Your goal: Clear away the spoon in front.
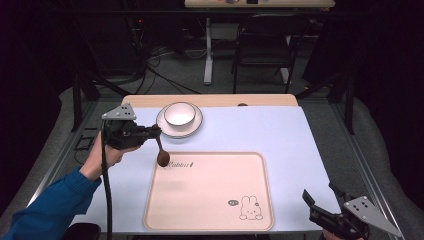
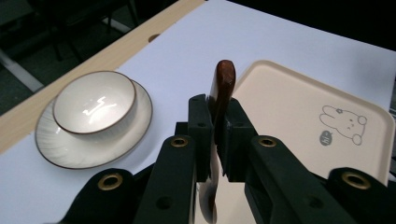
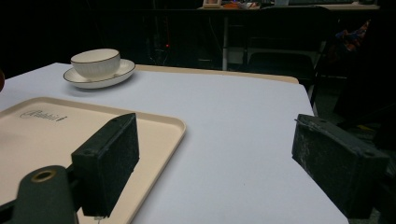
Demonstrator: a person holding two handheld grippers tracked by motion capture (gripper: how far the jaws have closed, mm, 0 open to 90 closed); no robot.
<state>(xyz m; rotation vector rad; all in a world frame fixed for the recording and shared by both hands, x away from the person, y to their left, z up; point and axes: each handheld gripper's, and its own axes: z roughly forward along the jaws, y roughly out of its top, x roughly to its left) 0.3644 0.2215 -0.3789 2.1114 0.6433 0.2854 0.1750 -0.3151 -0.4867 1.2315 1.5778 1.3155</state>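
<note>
My left gripper (image 1: 156,131) is shut on a brown spoon (image 1: 162,152), which hangs down over the far left corner of the beige tray (image 1: 210,200). In the left gripper view the spoon (image 2: 223,81) stands clamped between the jaws of that gripper (image 2: 218,116), with the tray (image 2: 289,107) beyond it. A white bowl (image 1: 179,113) sits on a saucer (image 1: 194,126) just behind the tray, to the right of the left gripper. My right gripper (image 1: 318,190) rests open at the table's near right corner, its jaws (image 3: 224,154) wide apart with nothing between them.
The tray (image 3: 46,135) carries a rabbit drawing (image 1: 248,207) near its front right corner. A pale mat (image 1: 280,135) covers the wooden table (image 1: 210,100). Behind the table stand a dark chair (image 1: 265,45) and cables on the floor.
</note>
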